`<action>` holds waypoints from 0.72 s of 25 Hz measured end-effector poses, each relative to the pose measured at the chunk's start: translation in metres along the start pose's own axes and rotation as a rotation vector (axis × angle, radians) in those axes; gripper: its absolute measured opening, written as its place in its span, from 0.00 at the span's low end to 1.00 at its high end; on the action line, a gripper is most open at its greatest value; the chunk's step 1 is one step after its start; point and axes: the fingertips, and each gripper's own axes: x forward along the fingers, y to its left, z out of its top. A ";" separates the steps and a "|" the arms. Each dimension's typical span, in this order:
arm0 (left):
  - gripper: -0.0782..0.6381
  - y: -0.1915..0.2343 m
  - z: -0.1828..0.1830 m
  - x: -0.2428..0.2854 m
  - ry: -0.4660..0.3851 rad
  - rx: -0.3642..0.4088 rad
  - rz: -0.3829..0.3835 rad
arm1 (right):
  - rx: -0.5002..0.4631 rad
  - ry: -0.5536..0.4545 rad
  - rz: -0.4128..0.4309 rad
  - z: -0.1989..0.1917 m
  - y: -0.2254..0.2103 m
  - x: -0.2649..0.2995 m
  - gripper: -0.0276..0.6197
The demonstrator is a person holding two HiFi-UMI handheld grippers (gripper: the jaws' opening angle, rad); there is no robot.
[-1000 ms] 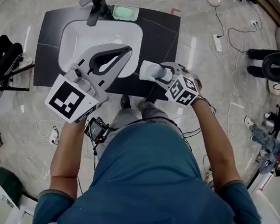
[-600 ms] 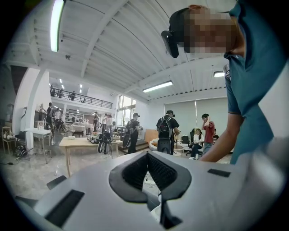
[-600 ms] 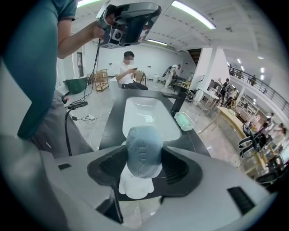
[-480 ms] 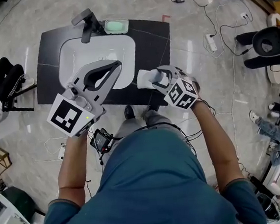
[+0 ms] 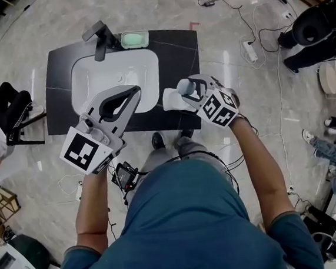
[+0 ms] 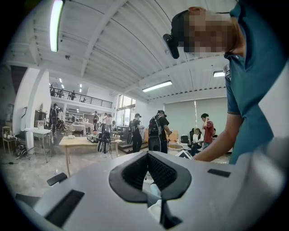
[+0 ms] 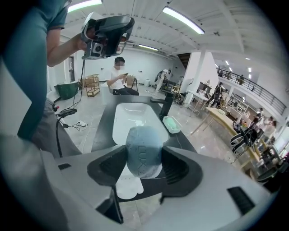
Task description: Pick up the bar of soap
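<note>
The bar of soap [image 7: 143,151] is a pale blue-grey oval with letters pressed into it. It stands clamped between the dark pads of my right gripper [image 7: 143,159], which is shut on it. In the head view this gripper [image 5: 186,88] hangs over the front right of the black counter [image 5: 178,53], with the soap [image 5: 183,87] at its tip. My left gripper [image 5: 135,91] is held over the sink's front edge; its jaws meet at the tips with nothing between them. In its own view the left gripper [image 6: 146,158] points upward, away from the counter.
A white sink basin [image 5: 92,79] is set in the counter, with a black faucet [image 5: 100,34] behind it. Next to the faucet sits a pale green dish [image 5: 134,39]. A white flat piece [image 5: 171,101] lies on the counter under the right gripper. Cables [image 5: 259,39] trail over the floor.
The head view has shifted, so the counter looks smaller and farther off. Both grippers keep roughly their places over the counter's front. The right stays shut on the soap.
</note>
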 end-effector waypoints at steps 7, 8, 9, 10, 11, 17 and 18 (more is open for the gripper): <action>0.11 -0.005 0.002 -0.003 -0.016 0.004 0.012 | 0.030 0.004 -0.037 -0.004 -0.027 0.003 0.44; 0.11 -0.005 0.001 -0.004 -0.007 -0.001 0.013 | 0.034 0.005 -0.041 -0.005 -0.031 0.005 0.44; 0.11 -0.005 -0.001 -0.004 0.004 -0.007 0.013 | 0.038 0.007 -0.044 -0.006 -0.034 0.006 0.44; 0.11 -0.005 -0.002 -0.004 0.009 -0.010 0.013 | 0.043 0.009 -0.047 -0.006 -0.037 0.008 0.44; 0.11 -0.004 -0.002 -0.004 0.008 -0.011 0.014 | 0.047 0.012 -0.049 -0.008 -0.040 0.010 0.44; 0.11 0.005 -0.007 -0.002 -0.001 -0.020 0.025 | 0.071 0.032 -0.053 -0.019 -0.057 0.031 0.44; 0.11 0.007 -0.010 -0.002 0.005 -0.024 0.027 | 0.077 0.034 -0.052 -0.021 -0.060 0.036 0.44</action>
